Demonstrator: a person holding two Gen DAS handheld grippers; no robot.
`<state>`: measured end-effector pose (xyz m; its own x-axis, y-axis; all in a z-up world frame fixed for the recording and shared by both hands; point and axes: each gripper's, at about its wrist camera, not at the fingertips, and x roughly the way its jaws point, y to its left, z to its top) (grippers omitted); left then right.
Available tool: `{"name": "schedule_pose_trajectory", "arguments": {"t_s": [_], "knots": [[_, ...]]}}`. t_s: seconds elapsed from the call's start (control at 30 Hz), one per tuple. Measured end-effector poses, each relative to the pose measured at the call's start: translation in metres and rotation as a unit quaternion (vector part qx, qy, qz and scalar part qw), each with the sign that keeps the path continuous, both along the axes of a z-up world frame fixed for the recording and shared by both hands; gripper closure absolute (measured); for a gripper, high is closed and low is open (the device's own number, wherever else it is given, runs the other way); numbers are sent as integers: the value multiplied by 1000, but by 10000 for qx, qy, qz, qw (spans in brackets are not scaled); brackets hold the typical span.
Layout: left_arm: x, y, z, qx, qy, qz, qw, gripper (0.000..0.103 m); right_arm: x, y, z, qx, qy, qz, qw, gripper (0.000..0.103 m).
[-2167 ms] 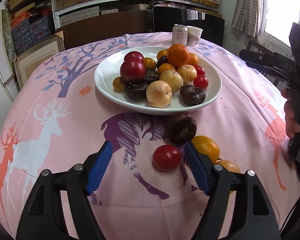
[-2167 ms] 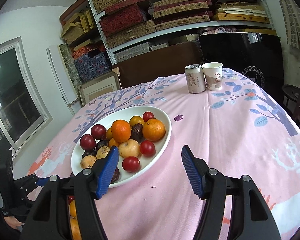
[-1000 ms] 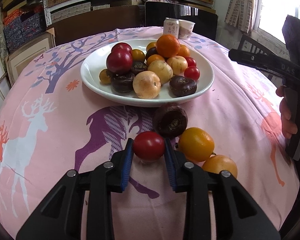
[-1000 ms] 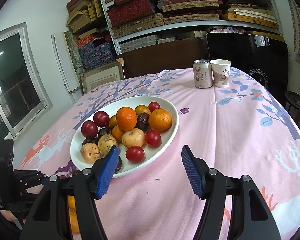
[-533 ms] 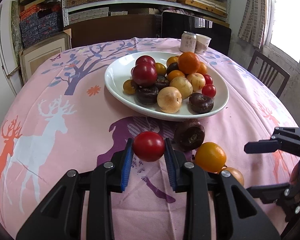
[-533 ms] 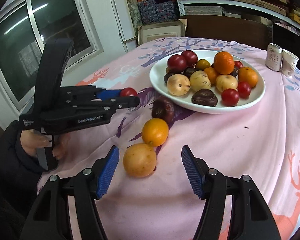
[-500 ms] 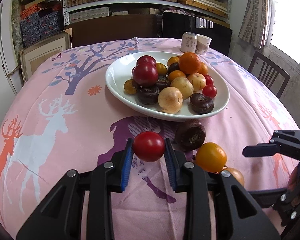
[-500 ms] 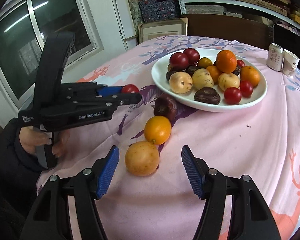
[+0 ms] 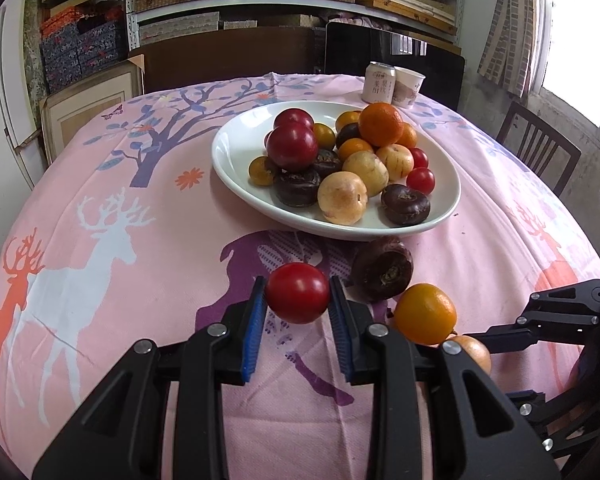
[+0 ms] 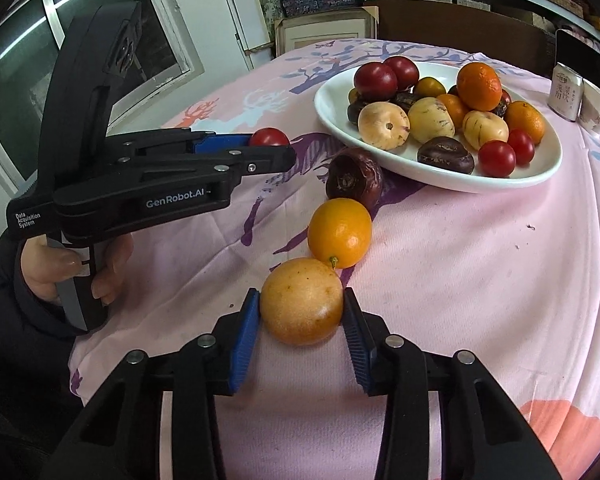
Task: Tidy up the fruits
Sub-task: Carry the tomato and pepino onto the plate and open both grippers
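Note:
My left gripper (image 9: 298, 304) is shut on a red tomato (image 9: 298, 293) and holds it above the pink tablecloth, short of the white plate (image 9: 236, 160) of mixed fruit. It also shows in the right wrist view (image 10: 266, 146). My right gripper (image 10: 300, 320) is shut on a yellow-orange round fruit (image 10: 302, 300) that rests on the cloth. An orange fruit (image 10: 339, 232) touches it, and a dark purple fruit (image 10: 354, 178) lies beyond, by the plate's rim (image 10: 440, 184).
A drink can (image 9: 377, 82) and a paper cup (image 9: 408, 86) stand behind the plate. A wooden chair (image 9: 538, 148) stands at the right of the table. Shelves of boxes fill the back wall. The table edge curves down near both grippers.
My right gripper has moved forward and closed its jaws onto the yellow-orange fruit. My left gripper still holds the tomato, lifted a little closer to the plate.

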<state>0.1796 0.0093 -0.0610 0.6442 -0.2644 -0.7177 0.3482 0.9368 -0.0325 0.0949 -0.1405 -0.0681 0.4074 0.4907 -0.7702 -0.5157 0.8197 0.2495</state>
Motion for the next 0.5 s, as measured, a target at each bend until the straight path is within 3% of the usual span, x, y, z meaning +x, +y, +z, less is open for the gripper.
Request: {"name": "schedule_pose_trajectory", "arguments": {"t_s": [0.5], "knots": [[3, 2, -1, -69, 45, 20, 10000, 73, -2, -19, 6, 667, 44, -68, 9977, 62]]}}
